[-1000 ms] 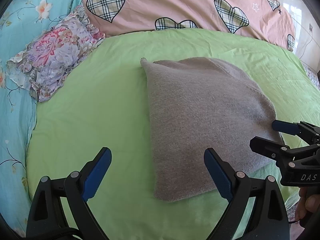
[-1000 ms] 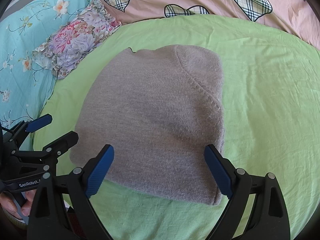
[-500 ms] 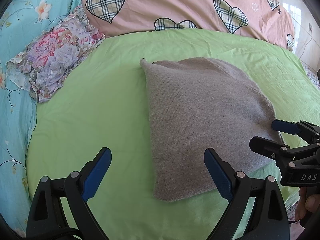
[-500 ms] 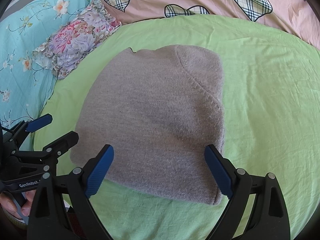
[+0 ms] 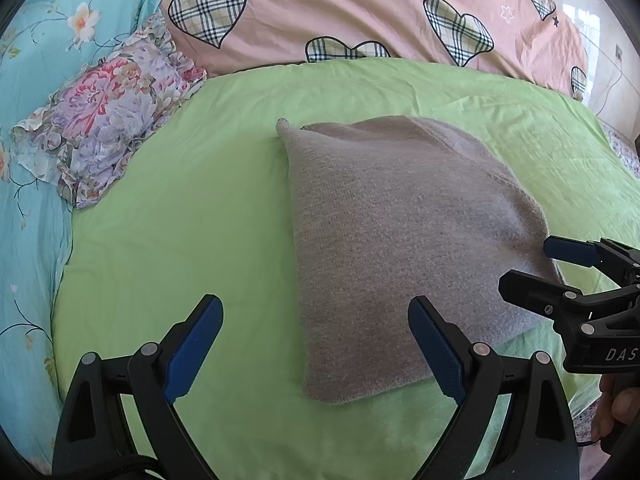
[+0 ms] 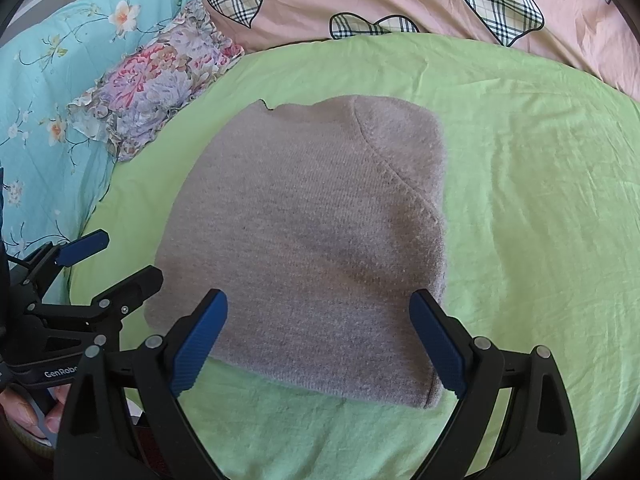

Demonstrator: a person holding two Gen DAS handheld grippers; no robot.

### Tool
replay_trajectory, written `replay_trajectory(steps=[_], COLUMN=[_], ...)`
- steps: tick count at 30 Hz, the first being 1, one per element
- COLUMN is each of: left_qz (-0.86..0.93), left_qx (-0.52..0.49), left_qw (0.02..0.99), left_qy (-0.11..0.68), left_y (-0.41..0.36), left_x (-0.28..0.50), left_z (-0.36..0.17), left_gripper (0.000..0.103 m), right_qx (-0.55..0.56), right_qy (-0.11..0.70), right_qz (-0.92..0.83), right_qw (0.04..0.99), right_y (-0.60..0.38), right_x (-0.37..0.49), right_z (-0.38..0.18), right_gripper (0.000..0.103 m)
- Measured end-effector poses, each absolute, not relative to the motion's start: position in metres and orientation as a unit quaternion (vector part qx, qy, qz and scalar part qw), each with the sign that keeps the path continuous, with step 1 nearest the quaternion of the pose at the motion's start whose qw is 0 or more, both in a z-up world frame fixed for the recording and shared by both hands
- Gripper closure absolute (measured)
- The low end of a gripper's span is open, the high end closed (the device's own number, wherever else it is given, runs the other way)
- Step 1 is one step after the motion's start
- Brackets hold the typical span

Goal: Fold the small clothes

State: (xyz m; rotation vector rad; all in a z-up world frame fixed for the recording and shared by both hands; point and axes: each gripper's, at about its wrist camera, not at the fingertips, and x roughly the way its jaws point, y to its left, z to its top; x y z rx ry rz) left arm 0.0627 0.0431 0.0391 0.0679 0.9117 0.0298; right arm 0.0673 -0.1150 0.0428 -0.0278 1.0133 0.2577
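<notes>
With both the left gripper [image 5: 316,344] and right gripper [image 6: 320,340] spread wide and empty, pinch the grey knit's [image 6: 312,240] near corners together, then lift evenly toward the far edge.

My bed has a green sheet [image 5: 168,216], and on it lie a folded gray sweater [image 5: 392,232], a flowery pillow [image 5: 108,120] and a pink quilt [image 5: 340,12] with hearts.
</notes>
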Motion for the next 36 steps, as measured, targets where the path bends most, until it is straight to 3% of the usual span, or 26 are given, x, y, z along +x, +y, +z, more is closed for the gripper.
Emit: replay_trajectory(steps=[36], left_qz=[0.009], left_qx=[0.026], left_qw=[0.903], left_qy=[0.429], left_y=[0.047], left_x=[0.073], left_z=[0.049], left_gripper=[0.009], right_qx=[-0.010], right_qy=[0.467], right_qz=[0.120], right_qw=[0.876], right_y=[-0.126], right_x=[0.073], right_z=[0.060], right_gripper=[0.010])
